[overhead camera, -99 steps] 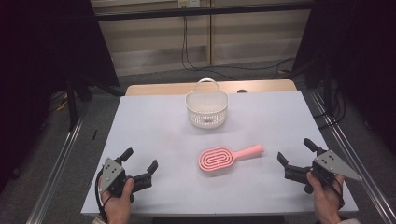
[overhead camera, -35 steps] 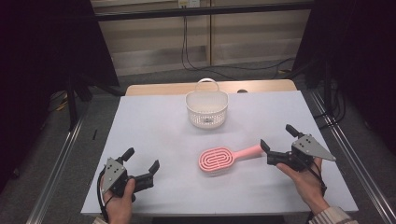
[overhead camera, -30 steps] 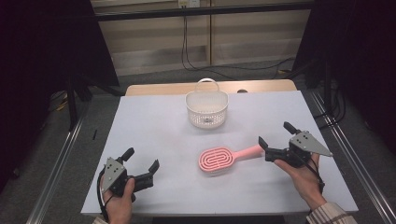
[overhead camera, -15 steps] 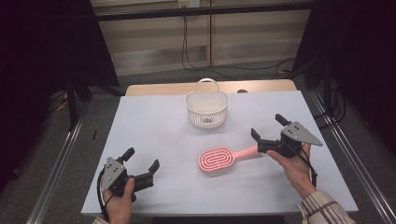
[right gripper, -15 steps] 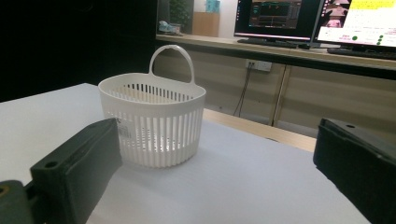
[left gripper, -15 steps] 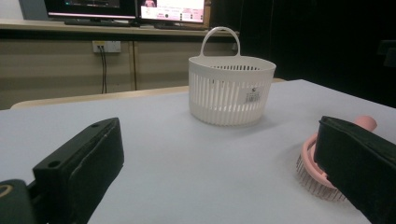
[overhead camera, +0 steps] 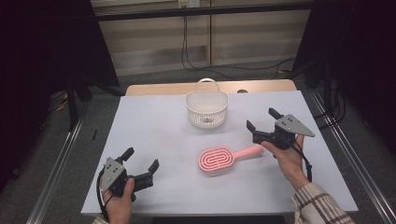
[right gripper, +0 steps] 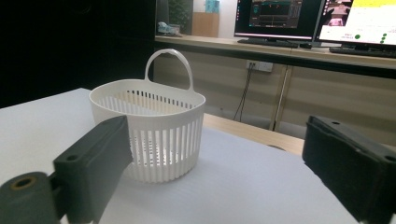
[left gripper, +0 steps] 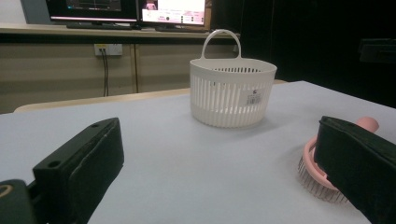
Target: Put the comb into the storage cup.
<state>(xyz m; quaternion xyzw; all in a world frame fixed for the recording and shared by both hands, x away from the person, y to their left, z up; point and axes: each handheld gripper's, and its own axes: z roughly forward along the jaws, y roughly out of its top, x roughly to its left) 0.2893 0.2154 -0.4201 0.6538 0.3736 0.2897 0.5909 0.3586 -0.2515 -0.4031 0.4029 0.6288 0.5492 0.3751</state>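
Right tongs (overhead camera: 261, 119) moved above brush handle (overhead camera: 250, 150), basket (overhead camera: 207, 109) beyond

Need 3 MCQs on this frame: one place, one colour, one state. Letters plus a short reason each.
1. Where does the hairbrush lie?
A. inside the basket
B. flat on the table, nearer the person than the basket
C. between the left gripper's fingers

2. What colour is the basket?
A. white
B. pink
C. black

3. How does the right gripper stand?
A. shut on the brush head
B. shut on the basket's handle
C. open, nothing between its fingers

Answers:
1 B: in the high view the brush rests on the table below the basket, its handle toward the right gripper.
2 A: the slotted wall and hoop handle are white in all three views.
3 C: its fingers stand wide apart just above the handle end, gripping nothing.
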